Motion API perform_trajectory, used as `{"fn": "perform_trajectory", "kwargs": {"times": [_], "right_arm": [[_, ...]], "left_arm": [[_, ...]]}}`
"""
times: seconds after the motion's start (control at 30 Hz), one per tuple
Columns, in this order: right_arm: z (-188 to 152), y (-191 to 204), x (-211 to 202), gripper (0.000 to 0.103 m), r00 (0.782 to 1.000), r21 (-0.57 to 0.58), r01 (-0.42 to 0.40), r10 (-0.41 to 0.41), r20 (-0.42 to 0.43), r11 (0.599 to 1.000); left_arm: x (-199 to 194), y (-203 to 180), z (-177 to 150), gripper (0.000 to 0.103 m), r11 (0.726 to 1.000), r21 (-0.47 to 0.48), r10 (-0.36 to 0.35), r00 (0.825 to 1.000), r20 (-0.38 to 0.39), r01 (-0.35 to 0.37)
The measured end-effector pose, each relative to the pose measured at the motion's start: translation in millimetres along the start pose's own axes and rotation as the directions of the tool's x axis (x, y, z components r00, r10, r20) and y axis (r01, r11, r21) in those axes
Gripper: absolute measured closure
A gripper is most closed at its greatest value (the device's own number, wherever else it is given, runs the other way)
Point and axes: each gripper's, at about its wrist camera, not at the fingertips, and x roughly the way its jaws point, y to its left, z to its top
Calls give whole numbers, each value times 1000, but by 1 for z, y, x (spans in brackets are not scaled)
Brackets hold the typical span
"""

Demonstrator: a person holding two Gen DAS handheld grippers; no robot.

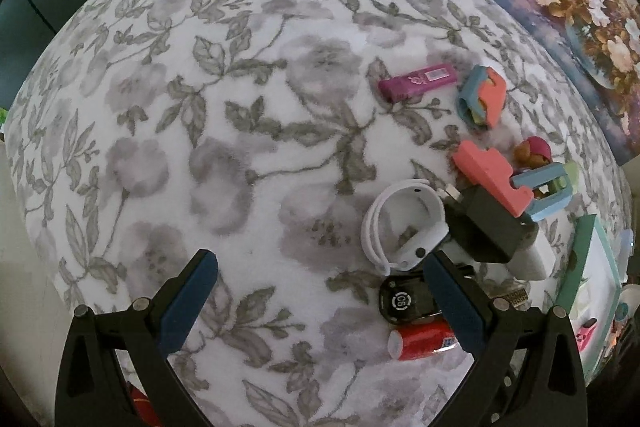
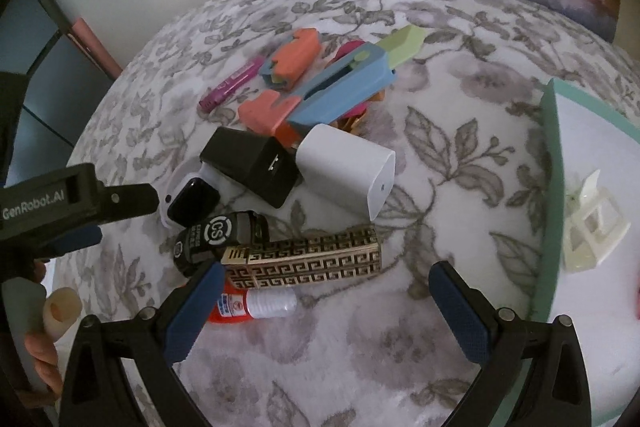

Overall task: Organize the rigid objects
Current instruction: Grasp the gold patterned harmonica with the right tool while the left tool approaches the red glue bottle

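A pile of small rigid items lies on the floral cloth. It holds a white smartwatch, a black charger, a white charger, a black round item marked CS, a gold patterned lighter and a red glue bottle. Behind them lie a blue toy knife, coral pieces and a purple stick. My left gripper is open, left of the pile over bare cloth. My right gripper is open, just before the lighter, holding nothing.
A teal-rimmed white tray at the right holds a white hair clip. A flower painting leans behind the table. The left tool's black housing and a hand show at the right view's left edge.
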Motion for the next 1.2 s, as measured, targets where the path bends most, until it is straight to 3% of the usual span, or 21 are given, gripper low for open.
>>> {"fn": "perform_trajectory", "kwargs": {"times": [0.23,0.67,0.93,1.2], "right_arm": [[3,11,5,0,1000,-27,-23,22,-15,999],[4,27,16,0,999,-73,23,-24,-21,997],[5,19,14,18,999,-56,30,-31,-14,998],[4,16,8,19,1000,-55,25,-26,-18,998]], "left_arm": [[2,2,-1,1,1000,-11,-10,1000,-12,10],[4,1,2,1,1000,-17,-7,1000,-12,6],[4,2,0,1,999,-34,-13,1000,-19,12],[4,-3,-6,1,998,-49,-49,998,-35,47]]}}
